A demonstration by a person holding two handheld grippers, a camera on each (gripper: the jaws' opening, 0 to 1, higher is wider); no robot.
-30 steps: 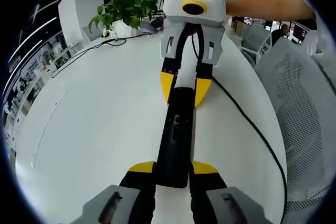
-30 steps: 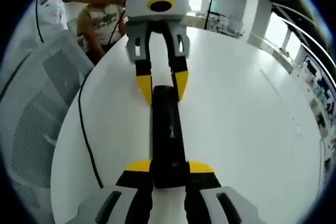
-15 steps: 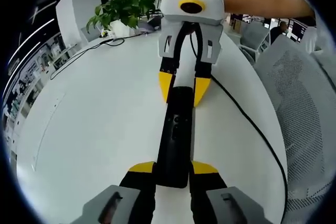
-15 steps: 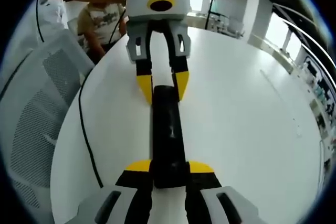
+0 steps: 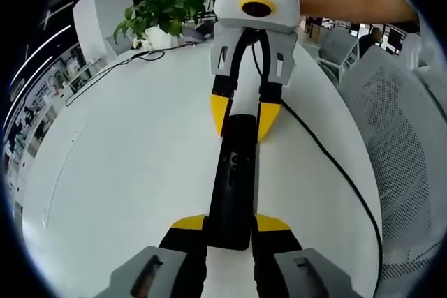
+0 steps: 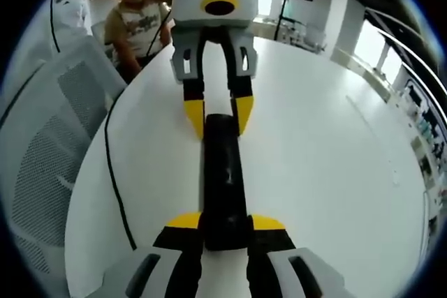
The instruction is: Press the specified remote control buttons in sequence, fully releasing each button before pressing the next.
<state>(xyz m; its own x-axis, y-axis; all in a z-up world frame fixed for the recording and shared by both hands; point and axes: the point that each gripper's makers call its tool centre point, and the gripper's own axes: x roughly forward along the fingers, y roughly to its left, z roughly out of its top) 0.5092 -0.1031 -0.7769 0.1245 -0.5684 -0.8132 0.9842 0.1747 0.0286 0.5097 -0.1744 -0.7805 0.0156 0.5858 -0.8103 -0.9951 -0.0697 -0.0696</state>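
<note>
A long black remote control (image 5: 234,172) lies lengthwise on the white table (image 5: 126,158). In the left gripper view, my left gripper (image 5: 230,225) is shut on the remote's near end, its yellow-tipped jaws hugging both sides. My right gripper (image 5: 244,118) clasps the far end, held by a person's hand. In the right gripper view the same remote control (image 6: 222,172) runs away from my right gripper (image 6: 225,222), which is shut on its near end. My left gripper (image 6: 218,116) grips the opposite end. A few small buttons show on the remote's top face.
A black cable (image 5: 328,158) snakes across the table beside the remote, also seen as the cable (image 6: 112,172). A grey mesh chair (image 5: 405,137) stands at the table edge. A potted plant (image 5: 164,12) sits at the far side. A seated person (image 6: 140,26) is behind.
The right gripper view has shifted slightly, so the left gripper looks a little larger. The remote and both grips are unchanged.
</note>
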